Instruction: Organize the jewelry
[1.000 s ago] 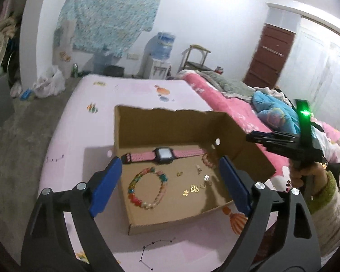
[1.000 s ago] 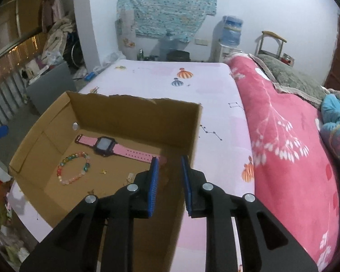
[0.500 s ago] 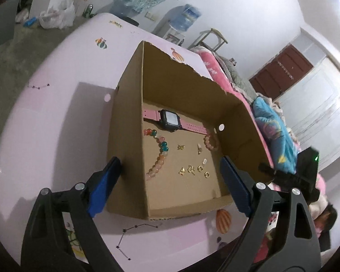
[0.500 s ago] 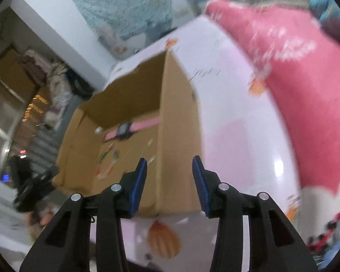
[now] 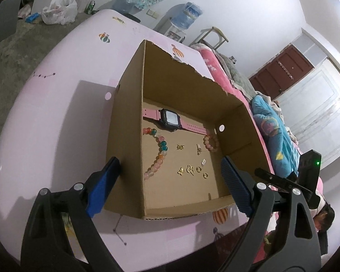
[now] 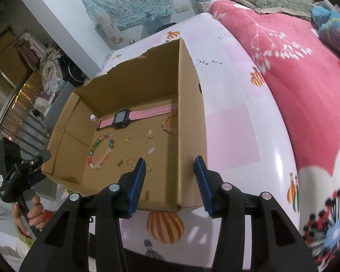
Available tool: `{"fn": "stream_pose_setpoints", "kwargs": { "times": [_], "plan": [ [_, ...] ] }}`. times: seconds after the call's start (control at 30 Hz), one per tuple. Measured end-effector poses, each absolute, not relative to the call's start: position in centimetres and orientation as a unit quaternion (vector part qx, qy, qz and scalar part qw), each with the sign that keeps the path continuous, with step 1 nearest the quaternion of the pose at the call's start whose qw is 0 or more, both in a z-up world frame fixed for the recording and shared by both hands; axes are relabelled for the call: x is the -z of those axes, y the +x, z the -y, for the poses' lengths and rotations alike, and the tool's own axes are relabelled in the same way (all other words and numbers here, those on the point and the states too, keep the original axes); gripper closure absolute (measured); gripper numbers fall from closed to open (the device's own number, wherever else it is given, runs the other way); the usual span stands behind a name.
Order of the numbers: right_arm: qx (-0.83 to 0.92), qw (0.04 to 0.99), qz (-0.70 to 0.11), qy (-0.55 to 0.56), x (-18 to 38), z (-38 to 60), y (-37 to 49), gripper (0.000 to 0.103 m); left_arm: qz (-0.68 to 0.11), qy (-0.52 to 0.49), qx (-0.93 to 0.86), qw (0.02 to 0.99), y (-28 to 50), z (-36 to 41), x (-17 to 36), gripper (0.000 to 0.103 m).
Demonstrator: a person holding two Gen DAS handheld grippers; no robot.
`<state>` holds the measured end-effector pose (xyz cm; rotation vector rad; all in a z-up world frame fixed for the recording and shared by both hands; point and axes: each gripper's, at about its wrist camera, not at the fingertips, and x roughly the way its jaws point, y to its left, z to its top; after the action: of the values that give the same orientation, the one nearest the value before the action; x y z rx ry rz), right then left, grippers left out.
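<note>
Left wrist view: left gripper (image 5: 167, 179) spread wide, empty, straddling the cardboard box's (image 5: 124, 149) near-left wall, watch (image 5: 170, 119) by the far wall; right wrist view: right gripper (image 6: 170, 181) half-spread, just opened, empty, astride the near-right wall, probably to steady it.

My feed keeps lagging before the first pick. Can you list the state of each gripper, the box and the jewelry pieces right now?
left gripper: open wide, empty, jaws astride the box's left wall
right gripper: open, empty, jaws have just been opening, astride the right wall
cardboard box: open-topped, far rim torn
pink watch: flat, strap unbuckled
multicolour bead bracelet: lying flat
pink bead bracelet: against the right wall
gold trinkets: loose, scattered
</note>
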<state>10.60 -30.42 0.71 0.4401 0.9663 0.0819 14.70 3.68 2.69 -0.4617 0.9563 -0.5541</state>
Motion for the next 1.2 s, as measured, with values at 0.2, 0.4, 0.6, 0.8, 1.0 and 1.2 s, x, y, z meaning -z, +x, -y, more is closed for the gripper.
{"fn": "stream_pose_setpoints", "kwargs": {
  "times": [0.2, 0.4, 0.6, 0.8, 1.0, 1.2],
  "plan": [
    [-0.035, 0.861, -0.463, 0.206, -0.6, 29.6, 8.3, 0.058, -0.451, -0.218, 0.261, 0.825, 12.6, -4.5, -2.7, 0.017],
    [-0.028, 0.869, -0.445, 0.215, -0.4, 29.5, 7.0, 0.058, -0.434, -0.175, 0.239, 0.851, 11.7, -3.8, -2.8, 0.017],
    [0.014, 0.889, -0.398, 0.226, -1.4, 29.8, 2.8, 0.041, -0.384, -0.143, 0.183, 0.894, 8.1, -4.0, -4.8, 0.015],
    [0.047, 0.896, -0.399, 0.189, -0.9, 28.6, -0.8, 0.028, -0.345, -0.102, 0.125, 0.925, 4.9, -4.7, -6.2, 0.008],
    [0.050, 0.901, -0.415, 0.117, 0.5, 25.4, -2.2, 0.019, -0.348, -0.092, 0.093, 0.928, 2.8, -5.1, -5.9, 0.008],
    [0.043, 0.907, -0.409, 0.091, 0.9, 23.0, -1.7, 0.011, -0.340, -0.063, 0.069, 0.936, 1.8, -4.6, -6.2, 0.008]
  ]
}}
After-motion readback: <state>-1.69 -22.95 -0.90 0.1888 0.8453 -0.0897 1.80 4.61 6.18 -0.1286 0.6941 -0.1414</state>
